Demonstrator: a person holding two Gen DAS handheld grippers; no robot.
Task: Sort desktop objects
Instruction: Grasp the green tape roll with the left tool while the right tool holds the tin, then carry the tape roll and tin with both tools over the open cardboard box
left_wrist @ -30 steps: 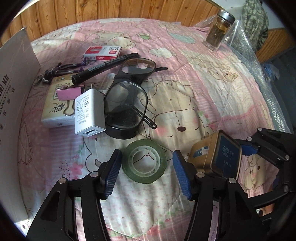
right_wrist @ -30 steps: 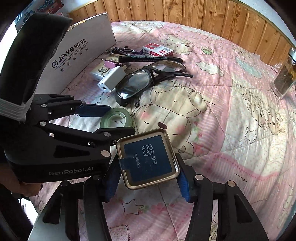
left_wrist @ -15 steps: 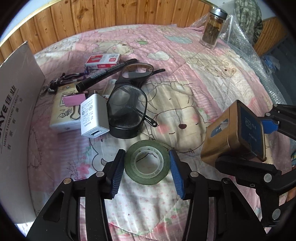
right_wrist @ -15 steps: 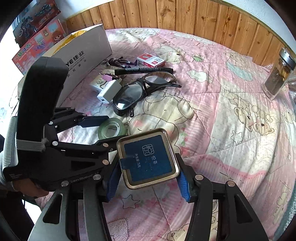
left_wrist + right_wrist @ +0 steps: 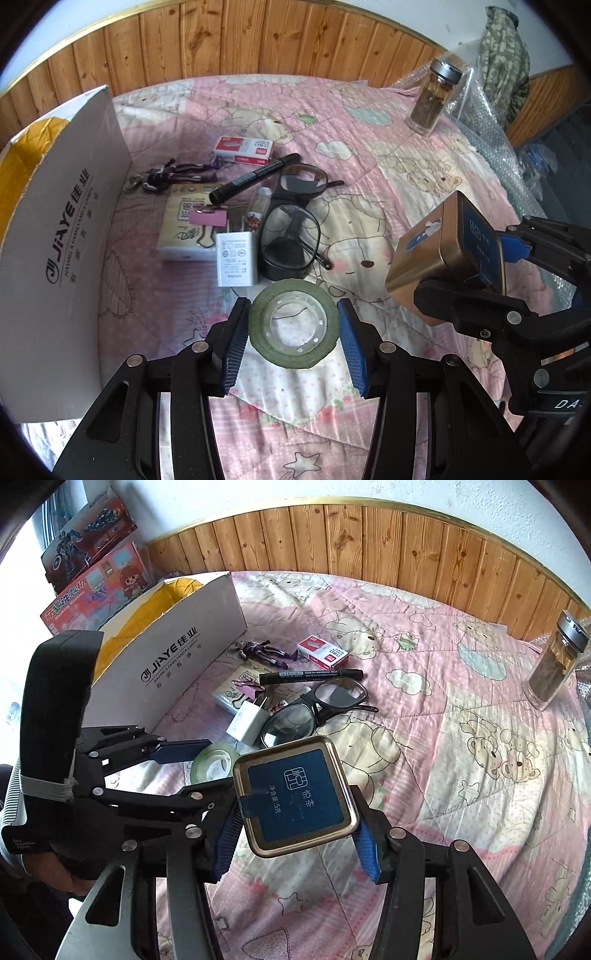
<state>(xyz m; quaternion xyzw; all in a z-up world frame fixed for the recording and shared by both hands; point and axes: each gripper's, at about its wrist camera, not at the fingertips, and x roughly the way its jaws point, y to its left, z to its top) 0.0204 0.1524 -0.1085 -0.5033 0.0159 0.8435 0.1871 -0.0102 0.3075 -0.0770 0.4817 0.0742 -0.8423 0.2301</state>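
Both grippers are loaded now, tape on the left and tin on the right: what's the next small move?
Probably swing both toward the white box: the left gripper grips the tape roll, the right gripper the tin, both lifted, and the box top is open.
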